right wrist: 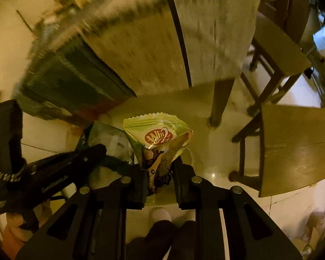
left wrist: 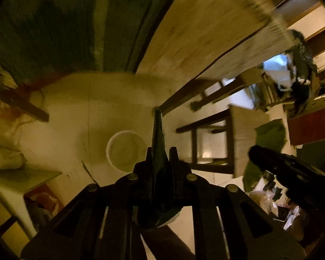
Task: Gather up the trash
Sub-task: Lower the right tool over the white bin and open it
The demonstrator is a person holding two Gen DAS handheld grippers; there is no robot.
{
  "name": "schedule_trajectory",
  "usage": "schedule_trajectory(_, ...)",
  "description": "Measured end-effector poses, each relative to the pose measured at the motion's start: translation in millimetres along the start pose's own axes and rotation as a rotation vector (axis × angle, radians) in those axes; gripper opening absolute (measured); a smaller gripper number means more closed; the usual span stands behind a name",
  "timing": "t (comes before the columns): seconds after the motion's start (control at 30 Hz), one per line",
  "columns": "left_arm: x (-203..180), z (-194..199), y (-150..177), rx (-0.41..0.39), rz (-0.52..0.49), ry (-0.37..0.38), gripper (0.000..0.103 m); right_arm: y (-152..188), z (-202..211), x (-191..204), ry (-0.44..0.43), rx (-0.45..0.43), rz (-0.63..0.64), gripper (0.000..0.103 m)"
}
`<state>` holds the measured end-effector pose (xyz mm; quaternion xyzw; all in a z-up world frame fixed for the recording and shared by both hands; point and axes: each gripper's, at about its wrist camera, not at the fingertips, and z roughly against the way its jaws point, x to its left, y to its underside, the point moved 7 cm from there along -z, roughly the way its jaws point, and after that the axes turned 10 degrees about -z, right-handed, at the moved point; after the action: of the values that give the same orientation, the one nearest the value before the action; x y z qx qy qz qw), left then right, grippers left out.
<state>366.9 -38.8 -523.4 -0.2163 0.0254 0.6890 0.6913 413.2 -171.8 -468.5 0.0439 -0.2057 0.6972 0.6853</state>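
**Both grippers carrying wrappers above the bin**

The left gripper (left wrist: 160,151) is clamping a dark green wrapper (left wrist: 159,149); the right gripper (right wrist: 159,164) is pinching a light green snack packet (right wrist: 158,138). Farther down, the white bin (left wrist: 125,149) is standing on pale floor (left wrist: 75,117), near the wooden table (left wrist: 205,32).

I had both grippers pointing steeply down at the floor. My left gripper (left wrist: 160,151) pinched a dark green wrapper (left wrist: 158,143). My right gripper (right wrist: 160,169) squeezed a shiny snack bag (right wrist: 160,136). They were close, side by side.
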Motion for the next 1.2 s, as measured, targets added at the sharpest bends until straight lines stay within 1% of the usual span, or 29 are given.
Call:
schedule_trajectory(0.07,18.1,-42.6,7.6,0.037,0.003,-0.006,0.011,5.2,-37.8,-11.2,0.018,0.025,0.001,0.019)
schedule_trajectory(0.1,23.7,-55.7,10.0,0.046,0.003,-0.008,0.011,7.9,-55.7,-16.7,0.021,0.044,0.000,0.019)
schedule_trajectory(0.13,33.1,-79.8,15.4,0.064,0.005,-0.014,0.011,10.0,-67.4,-20.5,0.021,0.056,-0.005,0.019)
schedule_trajectory(0.17,38.0,-92.8,18.1,0.072,0.007,-0.014,0.011,14.0,-88.1,-27.7,0.021,0.074,-0.016,0.019)
schedule_trajectory(0.2,46.2,-115.4,24.1,0.086,0.016,-0.010,0.011,17.1,-102.7,-32.3,0.022,0.089,-0.022,0.019)
schedule_trajectory(0.23,52.8,-133.1,28.3,0.097,0.024,-0.007,0.011,22.8,-126.7,-39.9,0.021,0.110,-0.031,0.019)
schedule_trajectory(0.3,65.3,-164.5,36.2,0.114,0.036,-0.005,0.011,28.1,-156.9,-49.7,0.025,0.129,-0.042,0.019)
schedule_trajectory(0.33,68.7,-177.7,39.3,0.120,0.041,-0.004,0.011,33.9,-181.1,-56.3,0.018,0.151,-0.047,0.019)
schedule_trajectory(0.37,74.7,-194.9,44.8,0.127,0.049,-0.001,0.011,37.0,-196.0,-59.9,0.016,0.162,-0.051,0.019)
schedule_trajectory(0.47,88.4,-236.4,58.6,0.148,0.074,0.008,0.011,48.9,-246.5,-71.1,0.021,0.189,-0.034,0.020)
schedule_trajectory(0.53,95.2,-258.0,63.2,0.157,0.082,0.004,0.011,51.4,-267.6,-76.6,0.027,0.196,-0.021,0.022)
schedule_trajectory(0.63,107.2,-287.1,75.1,0.176,0.086,-0.017,0.011,64.0,-305.8,-86.4,0.019,0.234,-0.014,0.022)
schedule_trajectory(0.7,119.0,-303.3,81.0,0.184,0.091,-0.029,0.012,66.3,-321.8,-87.0,0.020,0.256,-0.006,0.023)
schedule_trajectory(0.73,121.1,-308.0,83.4,0.186,0.091,-0.030,0.013,69.7,-330.2,-87.4,0.023,0.272,0.000,0.028)
schedule_trajectory(0.77,125.7,-312.0,85.5,0.189,0.092,-0.031,0.016,73.0,-337.4,-87.9,0.025,0.290,0.006,0.033)
schedule_trajectory(0.8,131.2,-314.8,87.2,0.191,0.095,-0.033,0.020,74.7,-341.1,-88.7,0.034,0.300,0.008,0.040)
schedule_trajectory(0.83,136.2,-317.9,88.3,0.193,0.100,-0.034,0.022,77.4,-344.8,-89.4,0.042,0.307,0.010,0.044)
schedule_trajectory(0.87,139.7,-319.4,89.8,0.196,0.105,-0.036,0.026,78.1,-347.5,-90.1,0.040,0.312,0.013,0.046)
schedule_trajectory(0.9,144.1,-319.8,90.3,0.199,0.112,-0.039,0.029,78.5,-353.3,-88.0,0.040,0.320,0.016,0.053)
schedule_trajectory(0.93,148.6,-319.2,90.3,0.200,0.122,-0.043,0.029,80.4,-356.6,-88.0,0.045,0.327,0.020,0.059)
schedule_trajectory(1.0,152.4,-325.5,87.3,0.198,0.131,-0.048,0.030,81.1,-359.0,-88.4,0.051,0.328,0.028,0.059)
schedule_trajectory(1.03,153.9,-322.4,86.5,0.199,0.133,-0.051,0.030,83.2,-359.4,-85.9,0.056,0.328,0.033,0.059)
schedule_trajectory(1.1,153.5,-311.6,84.1,0.191,0.135,-0.052,0.030,84.6,-357.6,-83.7,0.066,0.333,0.039,0.059)
schedule_trajectory(1.2,148.0,-283.8,80.1,0.175,0.123,-0.050,0.030,82.5,-335.9,-76.4,0.070,0.332,0.044,0.059)
